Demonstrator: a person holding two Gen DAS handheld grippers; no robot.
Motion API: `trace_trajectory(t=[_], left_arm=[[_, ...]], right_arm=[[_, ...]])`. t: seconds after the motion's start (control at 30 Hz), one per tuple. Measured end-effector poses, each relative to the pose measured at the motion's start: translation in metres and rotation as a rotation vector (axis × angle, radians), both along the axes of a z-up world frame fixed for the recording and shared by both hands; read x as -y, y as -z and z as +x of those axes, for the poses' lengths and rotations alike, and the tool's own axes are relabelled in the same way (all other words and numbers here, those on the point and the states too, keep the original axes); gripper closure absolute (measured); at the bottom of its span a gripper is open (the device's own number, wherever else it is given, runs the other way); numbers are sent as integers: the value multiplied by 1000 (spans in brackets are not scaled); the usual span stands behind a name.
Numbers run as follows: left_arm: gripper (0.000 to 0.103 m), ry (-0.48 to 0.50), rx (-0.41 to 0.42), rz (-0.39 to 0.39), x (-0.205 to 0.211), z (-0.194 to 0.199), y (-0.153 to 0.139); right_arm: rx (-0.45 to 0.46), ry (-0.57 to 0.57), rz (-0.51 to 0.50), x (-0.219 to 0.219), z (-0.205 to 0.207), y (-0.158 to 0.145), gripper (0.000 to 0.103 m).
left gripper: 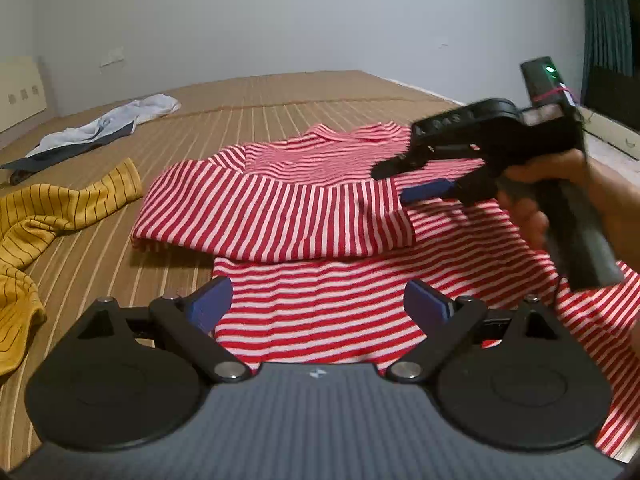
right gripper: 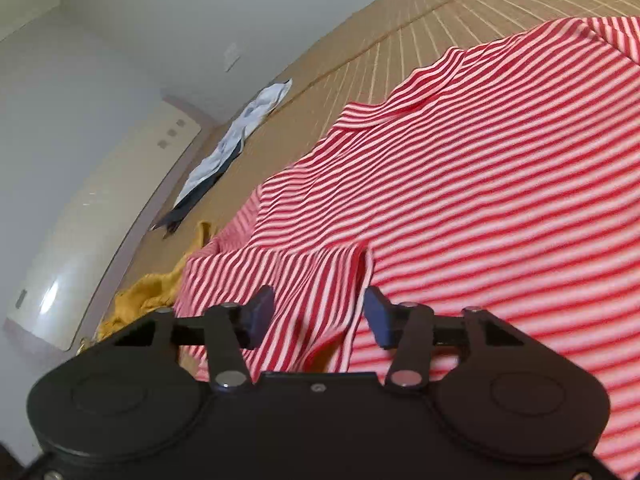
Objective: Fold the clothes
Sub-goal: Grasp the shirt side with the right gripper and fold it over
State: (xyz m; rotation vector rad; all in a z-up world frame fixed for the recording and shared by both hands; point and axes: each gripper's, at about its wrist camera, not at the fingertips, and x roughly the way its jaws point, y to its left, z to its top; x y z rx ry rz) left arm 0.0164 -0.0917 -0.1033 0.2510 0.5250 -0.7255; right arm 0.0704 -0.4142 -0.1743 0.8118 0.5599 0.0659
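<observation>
A red-and-white striped shirt (left gripper: pixel 320 208) lies spread on the tan striped mat (left gripper: pixel 280 100), with one sleeve (left gripper: pixel 272 216) folded across its chest. My left gripper (left gripper: pixel 318 304) hovers open over the shirt's lower body and holds nothing. A hand (left gripper: pixel 560 184) holds my right gripper (left gripper: pixel 404 180) just above the right end of the folded sleeve. In the right wrist view the right gripper (right gripper: pixel 318 316) has its jaws apart. The sleeve's edge (right gripper: pixel 360 280) shows in the gap, and the pads (right gripper: pixel 378 316) do not press on it.
A mustard striped garment (left gripper: pixel 48 216) is crumpled at the left, close to the shirt. A white and dark-blue garment (left gripper: pixel 104 128) lies further back on the left. A cream headboard (left gripper: pixel 20 92) stands at the far left and a dark curtain (left gripper: pixel 608 20) hangs at the right.
</observation>
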Motion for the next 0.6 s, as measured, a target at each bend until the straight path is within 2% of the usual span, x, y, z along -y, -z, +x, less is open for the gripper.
trace_trajectory(t=[0.03,0.1,0.17,0.3,0.43,0.5,0.6], left_arm=[[8,2,-1,8,1,1,1],[8,0,-4,23,1,3,3],[8,-4,-12,34,2,7,6],[8,-7,-24,54,4,12,10],[8,-5,-29,82,6,13,16],[8,2,-32,97,6,16,19],[8,2,-30,102,5,16,21]], right_arm=[[5,-7,-9,0,3,2,54],[4,-23,-37,-4,10,5,64],[16,-51,-88,-9,14,3,97],[106,-84,-169,-14,16,-19,99],[226,-41,-217,5,7,-62,99],[240,-11,-275,18,3,-80,99],[205,40,-339,46,0,-94,100]])
